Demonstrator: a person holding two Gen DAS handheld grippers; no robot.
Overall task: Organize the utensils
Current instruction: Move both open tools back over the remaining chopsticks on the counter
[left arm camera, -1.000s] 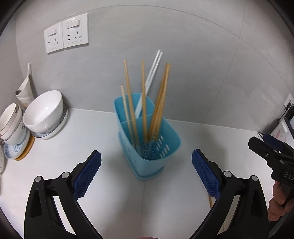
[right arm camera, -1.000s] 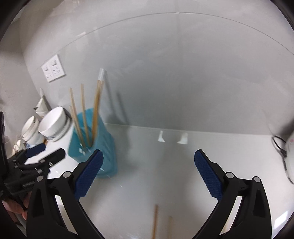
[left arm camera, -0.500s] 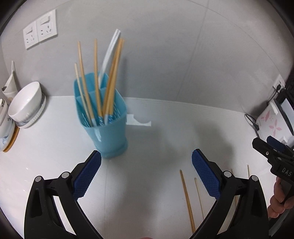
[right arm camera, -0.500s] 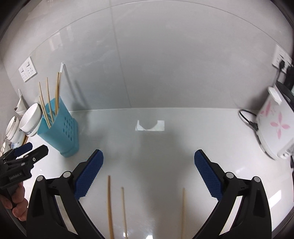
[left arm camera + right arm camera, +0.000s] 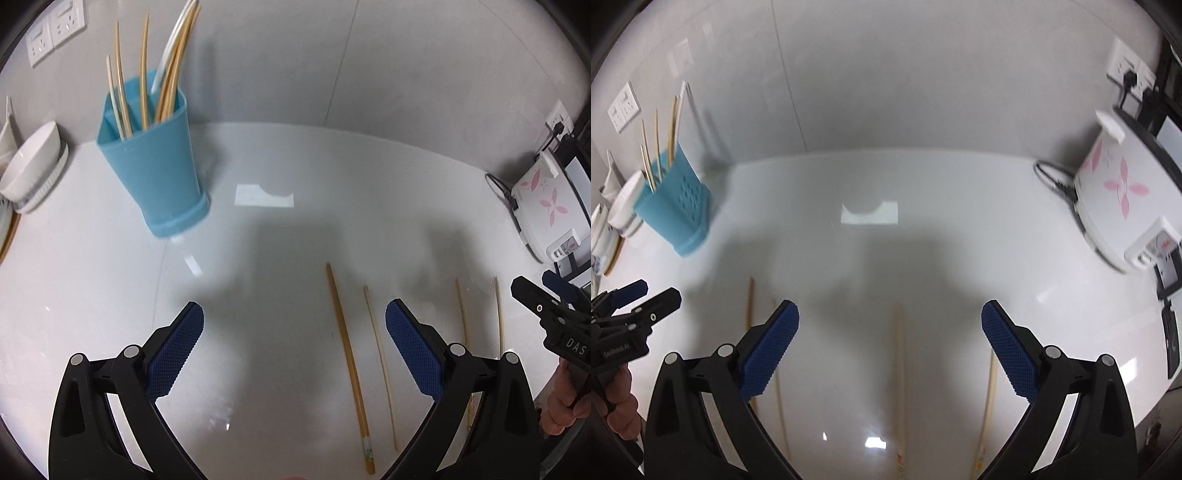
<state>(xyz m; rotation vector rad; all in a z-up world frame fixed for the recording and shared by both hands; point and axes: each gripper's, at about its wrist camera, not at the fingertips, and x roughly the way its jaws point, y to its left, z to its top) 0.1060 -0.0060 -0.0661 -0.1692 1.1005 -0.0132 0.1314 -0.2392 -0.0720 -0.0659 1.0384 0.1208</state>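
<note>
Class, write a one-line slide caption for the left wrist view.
Open left claw hovers over loose chopsticks on the counter, blue holder beyond.

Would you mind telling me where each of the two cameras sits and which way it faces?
Left wrist view: on the left gripper, looking down its open fingers at the counter, the loose chopsticks and the blue holder; the right gripper shows.
Right wrist view: on the right gripper, aimed at the counter and wall; the left gripper shows.
Shared: holder, loose chopsticks, rice cooker.
</note>
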